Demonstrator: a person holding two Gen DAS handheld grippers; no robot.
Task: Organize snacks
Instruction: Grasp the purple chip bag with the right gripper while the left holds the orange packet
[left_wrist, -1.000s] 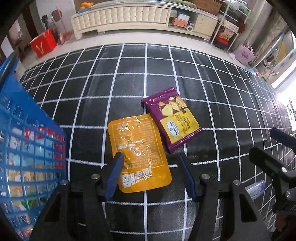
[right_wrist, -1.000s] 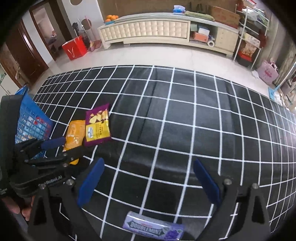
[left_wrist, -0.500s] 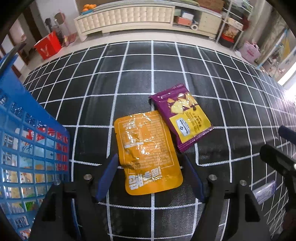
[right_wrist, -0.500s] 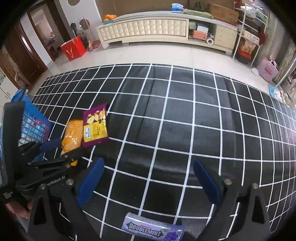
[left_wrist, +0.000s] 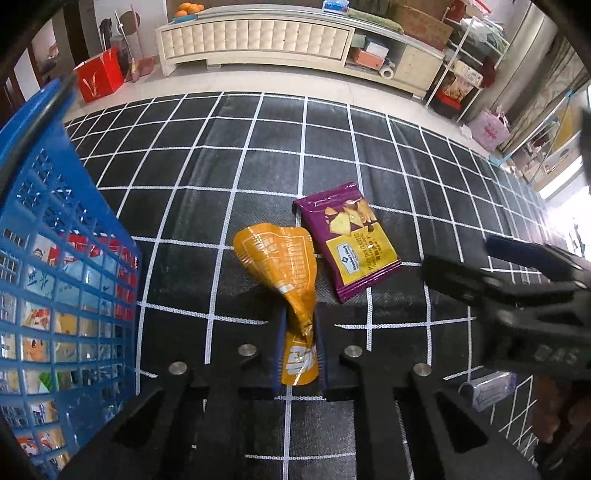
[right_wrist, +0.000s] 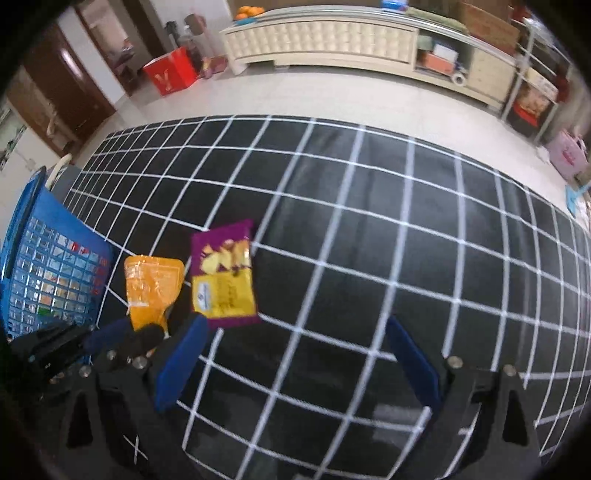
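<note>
Left claw (left_wrist: 300, 356) now pinching orange packet (left_wrist: 284, 266) (crumpled), mat (right_wrist: 369, 221) beyond open

- The left gripper (left_wrist: 300, 356) is a matte black plastic frame of flat angular arms with triangular cut-outs.
- Round silver screw heads (left_wrist: 177, 367) sit in a row across its arms.
- Its jaws carry thin blue pads with ribbed inner faces.
- The right gripper (right_wrist: 295, 363) has the same black build, silver screws (right_wrist: 453, 362) and long, flat, dark blue pads (right_wrist: 181, 363).
- Seen from the left wrist, its black side bears faint embossed lettering, too blurred to read.
</note>
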